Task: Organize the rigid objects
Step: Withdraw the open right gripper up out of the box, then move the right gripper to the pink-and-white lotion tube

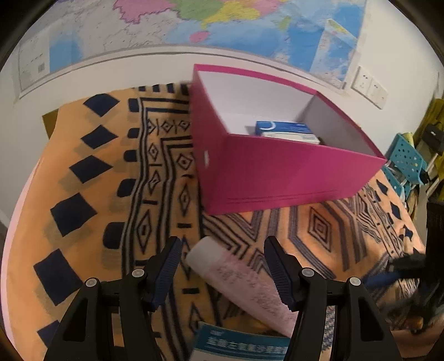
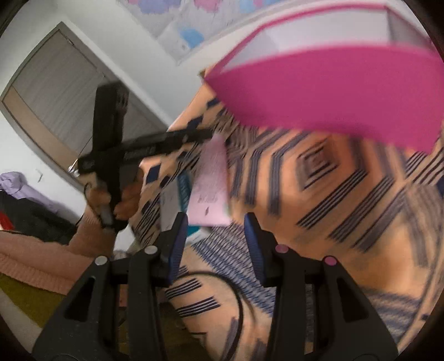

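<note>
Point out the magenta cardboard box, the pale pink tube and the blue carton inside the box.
Magenta cardboard box [image 1: 277, 172], left wrist view, front wall.
Pale pink tube [image 1: 244, 286], left wrist view, mid-body.
Blue carton [image 1: 285, 128], left wrist view, top face.

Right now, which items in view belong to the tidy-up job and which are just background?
Job:
- open magenta cardboard box
- blue-and-white carton inside it
- pale pink plastic tube lying on the cloth
- teal-and-white carton at the near edge

Background:
- orange patterned cloth
- wall map
- wall sockets
- turquoise perforated chair

The open box [image 1: 277, 172] was magenta outside and white within. An orange cloth [image 1: 91, 172] bore navy diamonds and black stripes. The tube [image 1: 249, 286] was pale pink, the small carton [image 1: 285, 130] blue and white.
</note>
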Available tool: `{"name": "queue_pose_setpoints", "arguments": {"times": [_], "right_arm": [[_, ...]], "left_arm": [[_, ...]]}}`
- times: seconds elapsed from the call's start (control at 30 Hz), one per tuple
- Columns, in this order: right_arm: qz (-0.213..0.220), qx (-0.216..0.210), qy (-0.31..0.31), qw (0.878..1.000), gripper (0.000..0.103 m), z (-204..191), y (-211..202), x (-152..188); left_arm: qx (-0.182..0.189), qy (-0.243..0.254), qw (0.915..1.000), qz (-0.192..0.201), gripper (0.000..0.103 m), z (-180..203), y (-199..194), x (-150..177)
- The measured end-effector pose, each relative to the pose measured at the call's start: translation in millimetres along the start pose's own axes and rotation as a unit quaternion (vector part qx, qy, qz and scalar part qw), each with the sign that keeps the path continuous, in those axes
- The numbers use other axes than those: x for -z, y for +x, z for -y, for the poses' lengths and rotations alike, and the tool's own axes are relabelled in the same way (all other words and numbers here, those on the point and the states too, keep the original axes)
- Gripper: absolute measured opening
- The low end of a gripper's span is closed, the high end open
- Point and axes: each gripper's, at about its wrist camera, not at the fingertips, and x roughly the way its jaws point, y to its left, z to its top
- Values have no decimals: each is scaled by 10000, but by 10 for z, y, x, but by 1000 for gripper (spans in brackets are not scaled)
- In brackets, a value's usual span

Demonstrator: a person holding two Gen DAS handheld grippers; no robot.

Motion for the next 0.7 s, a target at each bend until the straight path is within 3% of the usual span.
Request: {"name": "queue_pose_setpoints", "arguments": {"times": [0.13,0.33,0.53,0.7], "right_arm": [[-404,-294,223,9985,45,28,246,72],[-620,-827,582,9929,46,57,488,117],[-434,-1226,970,9868,47,111,547,56],[-205,-1163,1131,9865,47,144,438,46]], "left_arm": [[-46,-13,10000,-86,63,-36,74,-8],[2,81,9998,-165,63,-7,147,4],[3,171,9993,-325,61,25,235,27],[10,70,9992,-383,61,-23,239,49]]}}
